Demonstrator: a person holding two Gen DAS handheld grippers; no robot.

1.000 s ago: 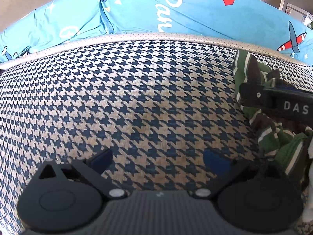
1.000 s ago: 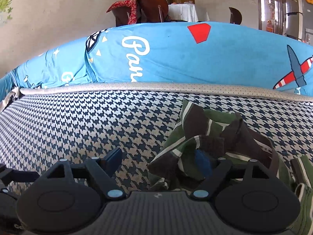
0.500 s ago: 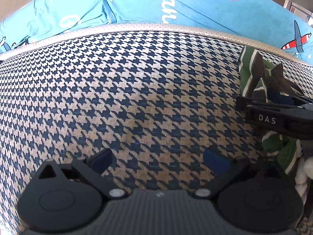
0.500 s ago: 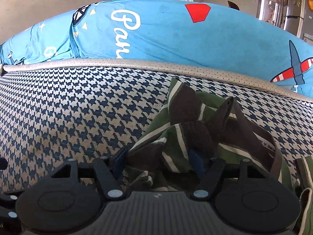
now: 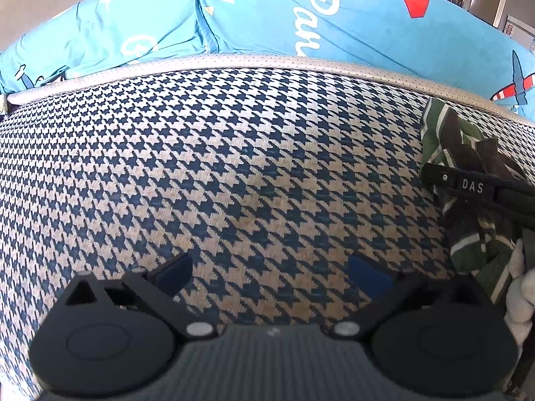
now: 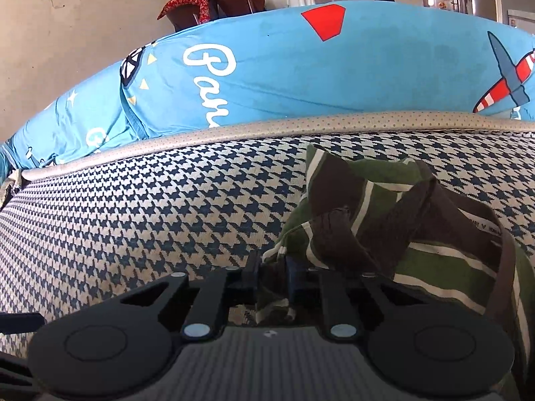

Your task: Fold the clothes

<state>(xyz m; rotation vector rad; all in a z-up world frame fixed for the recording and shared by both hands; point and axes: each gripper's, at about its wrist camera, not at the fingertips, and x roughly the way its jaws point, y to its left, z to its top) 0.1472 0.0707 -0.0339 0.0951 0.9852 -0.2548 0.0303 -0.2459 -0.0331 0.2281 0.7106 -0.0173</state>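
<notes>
**A:** Where's the garment?

**B:** A crumpled green striped garment [image 6: 384, 220], with brown and white bands, lies bunched on the houndstooth cushion [image 6: 150, 217], toward the right side of the seat. In the left wrist view it [image 5: 468, 234] sits at the far right edge.

**A:** And the right gripper?

**B:** The right gripper [image 6: 272, 277] has its fingers drawn close together, clamped on a fold of that garment's near edge (a bit of cloth shows pinched between the two dark pads). The left wrist view catches it from the side, a black bar [image 5: 474, 187] lettered "DAS" lying across the cloth.

**A:** The left gripper?

**B:** The left gripper [image 5: 271, 274] has its fingers spread wide, nothing between them but bare houndstooth fabric. It is well to the left of the garment, not touching it.

**A:** What's behind?

**B:** A grey dotted piping [image 6: 234, 137] runs along the cushion's back edge, and beyond it a bright blue bolster [image 6: 334, 77] printed with white script, a red shape and an aeroplane. Something white [image 5: 518, 294] shows just below the garment at the right edge; I cannot tell what it is.
</notes>
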